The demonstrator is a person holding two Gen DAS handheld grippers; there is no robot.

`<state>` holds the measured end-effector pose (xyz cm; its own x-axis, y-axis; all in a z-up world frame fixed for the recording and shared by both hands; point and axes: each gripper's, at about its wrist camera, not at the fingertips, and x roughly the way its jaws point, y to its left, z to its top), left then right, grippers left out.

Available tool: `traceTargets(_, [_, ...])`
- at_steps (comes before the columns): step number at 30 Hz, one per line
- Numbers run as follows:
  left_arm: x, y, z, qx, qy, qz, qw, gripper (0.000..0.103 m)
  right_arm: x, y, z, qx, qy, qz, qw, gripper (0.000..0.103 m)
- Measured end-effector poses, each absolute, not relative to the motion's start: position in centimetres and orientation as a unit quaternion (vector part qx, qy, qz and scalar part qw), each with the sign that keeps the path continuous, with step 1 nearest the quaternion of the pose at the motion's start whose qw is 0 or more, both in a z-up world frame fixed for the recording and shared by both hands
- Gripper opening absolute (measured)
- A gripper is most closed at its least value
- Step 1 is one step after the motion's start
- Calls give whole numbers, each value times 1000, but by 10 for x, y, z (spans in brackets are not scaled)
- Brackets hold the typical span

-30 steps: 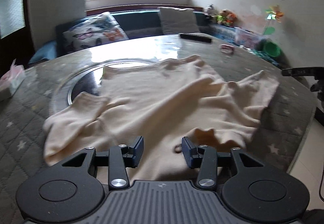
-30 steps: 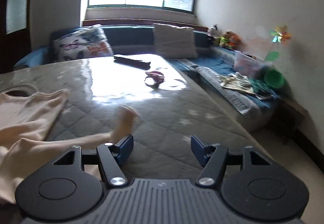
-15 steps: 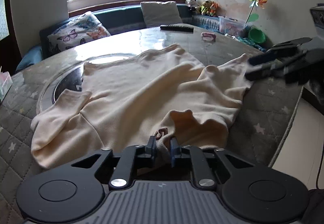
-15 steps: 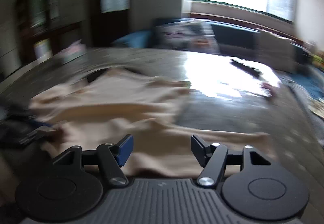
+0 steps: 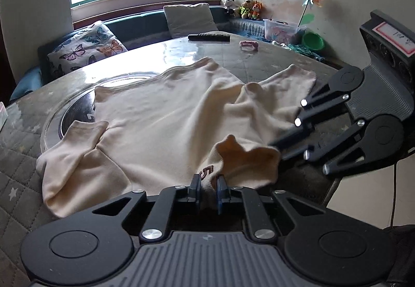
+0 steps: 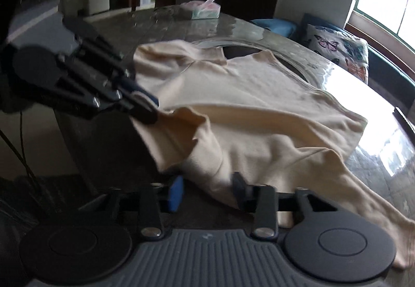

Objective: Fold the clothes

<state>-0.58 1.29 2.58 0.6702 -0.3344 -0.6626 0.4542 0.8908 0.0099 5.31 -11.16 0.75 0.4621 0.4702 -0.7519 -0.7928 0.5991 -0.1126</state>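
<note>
A cream long-sleeved shirt (image 5: 176, 121) lies spread on the round table, with its collar at the near edge. My left gripper (image 5: 208, 192) is shut on the collar edge beside a small brown logo. It also shows in the right wrist view (image 6: 145, 108), pinching the fabric. My right gripper (image 6: 207, 192) is open, its fingers on either side of a fold of the shirt (image 6: 259, 116) at the table edge. In the left wrist view the right gripper (image 5: 281, 151) reaches in from the right beside the lifted collar.
The table (image 5: 259, 64) has a grey quilted cover and a glass turntable (image 5: 77, 110). A remote (image 5: 208, 37) and a pink item (image 5: 249, 45) lie at the far side. A tissue pack (image 6: 203, 10) sits farther off. A sofa with cushions (image 5: 85, 51) lines the wall.
My left gripper closed on the shirt collar and lifted it slightly. My right gripper swung round from facing the sofa to the shirt's near edge, beside the left one.
</note>
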Motion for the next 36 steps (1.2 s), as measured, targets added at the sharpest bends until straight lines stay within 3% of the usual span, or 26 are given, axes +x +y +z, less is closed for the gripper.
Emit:
traceTargets(1, [-6,13,26,88,343,-218,909,13,54,-112,8,-229,351,386,822,12])
traceTargets(11, [-4,18,31,95,350,-254,897,19,41,-135,21,-230,398,413,786,17])
traceTargets(17, [11,33,56,97,317,-233,914,20,74,-156,48,-172,372,366,835,19])
traceTargets(22, [56,37,58,84,325,-177,925,22,123,-159,39,-142,354,309,871,19])
traceTargets(28, [123,49,51,59,349,-104,929,22,152,-160,10,-136,392,274,868,19])
traceTargets(29, [133,52,51,54,352,-95,930,23,148,-164,8,-140,397,270,866,19])
traceTargets(33, [176,61,45,48,355,-57,932,44,139,-177,18,-151,403,268,862,19])
traceTargets(36, [206,66,38,37,366,-43,929,46,147,-182,28,-140,400,270,865,24])
